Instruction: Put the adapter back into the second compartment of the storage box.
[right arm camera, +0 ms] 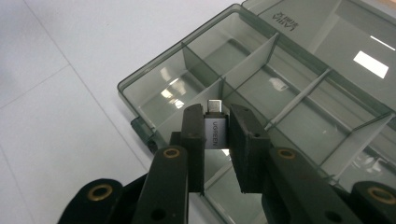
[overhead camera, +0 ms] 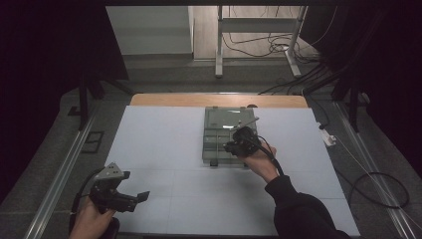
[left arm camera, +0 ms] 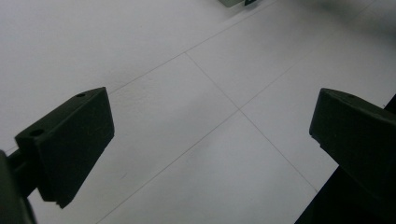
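Clenched on a small silver USB adapter, the right claw hovers over the open compartment box mid-worktop, so placing seems underway and next calls for lowering into a cell, while the left claw idles released near left.

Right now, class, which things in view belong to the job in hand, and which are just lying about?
In the job:
- small silver metal USB adapter, clamped in the right gripper
- smoky grey clear plastic compartment box, lid open, under that gripper

Lying about:
- left gripper, jaws wide open with nothing between them, near the table's edge
- black cables on the floor
- white metal stand beyond the table
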Action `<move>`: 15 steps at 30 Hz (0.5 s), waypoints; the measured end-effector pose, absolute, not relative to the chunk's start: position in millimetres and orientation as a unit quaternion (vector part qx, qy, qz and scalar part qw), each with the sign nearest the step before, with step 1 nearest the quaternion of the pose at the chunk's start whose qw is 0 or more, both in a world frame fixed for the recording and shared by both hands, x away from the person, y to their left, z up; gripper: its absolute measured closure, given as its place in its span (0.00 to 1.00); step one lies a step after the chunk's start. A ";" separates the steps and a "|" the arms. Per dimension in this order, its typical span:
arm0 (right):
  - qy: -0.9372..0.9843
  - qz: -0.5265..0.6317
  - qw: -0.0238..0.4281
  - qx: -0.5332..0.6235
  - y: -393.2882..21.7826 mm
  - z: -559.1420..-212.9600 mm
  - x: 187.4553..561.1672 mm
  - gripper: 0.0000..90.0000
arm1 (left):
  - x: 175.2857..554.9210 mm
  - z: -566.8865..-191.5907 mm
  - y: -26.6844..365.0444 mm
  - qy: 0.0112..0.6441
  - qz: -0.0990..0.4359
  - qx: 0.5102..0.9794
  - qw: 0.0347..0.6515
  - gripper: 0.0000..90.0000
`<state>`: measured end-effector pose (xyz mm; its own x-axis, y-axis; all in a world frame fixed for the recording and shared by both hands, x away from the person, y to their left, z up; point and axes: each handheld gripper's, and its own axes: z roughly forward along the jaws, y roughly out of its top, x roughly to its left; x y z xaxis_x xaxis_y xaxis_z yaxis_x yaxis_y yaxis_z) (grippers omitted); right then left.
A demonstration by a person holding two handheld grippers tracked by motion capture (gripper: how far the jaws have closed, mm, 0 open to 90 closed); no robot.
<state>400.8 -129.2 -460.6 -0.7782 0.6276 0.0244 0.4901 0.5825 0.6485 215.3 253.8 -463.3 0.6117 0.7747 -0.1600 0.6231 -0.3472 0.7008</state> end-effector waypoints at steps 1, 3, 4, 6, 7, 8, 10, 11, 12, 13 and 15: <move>0.883 0.330 0.104 0.317 -129.2 -460.7 401.4 0.84 | 215.3 -463.3 253.8 0.429 0.100 0.814 0.378 0.00; 0.883 0.330 0.106 0.318 -129.0 -460.9 402.9 0.84 | 215.4 -463.3 254.0 0.429 0.100 0.814 0.378 0.00; 0.882 0.330 0.107 0.318 -129.1 -461.0 403.9 0.84 | 215.4 -463.2 254.3 0.430 0.100 0.814 0.378 0.00; 0.881 0.330 0.108 0.320 -129.1 -461.7 405.7 0.84 | 215.4 -463.2 254.5 0.430 0.099 0.814 0.378 0.00; 0.881 0.330 0.108 0.320 -129.1 -461.7 405.7 0.84 | 215.4 -463.2 254.6 0.430 0.099 0.814 0.379 0.00; 0.880 0.331 0.109 0.322 -129.2 -462.3 407.3 0.84 | 215.4 -463.2 254.7 0.430 0.099 0.814 0.379 0.00; 0.879 0.330 0.111 0.326 -129.3 -462.5 410.5 0.84 | 215.4 -463.3 254.7 0.430 0.099 0.814 0.379 0.00; 0.879 0.330 0.111 0.326 -129.3 -462.5 410.5 0.84 | 215.4 -463.3 254.7 0.430 0.099 0.814 0.379 0.00; 0.878 0.332 0.113 0.327 -129.3 -462.4 411.4 0.84 | 215.4 -463.2 254.9 0.430 0.099 0.813 0.380 0.00; 0.876 0.333 0.113 0.329 -129.2 -462.0 413.4 0.84 | 215.4 -463.3 254.8 0.430 0.099 0.813 0.381 0.00; 0.875 0.334 0.114 0.330 -128.6 -461.8 415.7 0.84 | 215.4 -463.3 254.9 0.430 0.099 0.813 0.380 0.00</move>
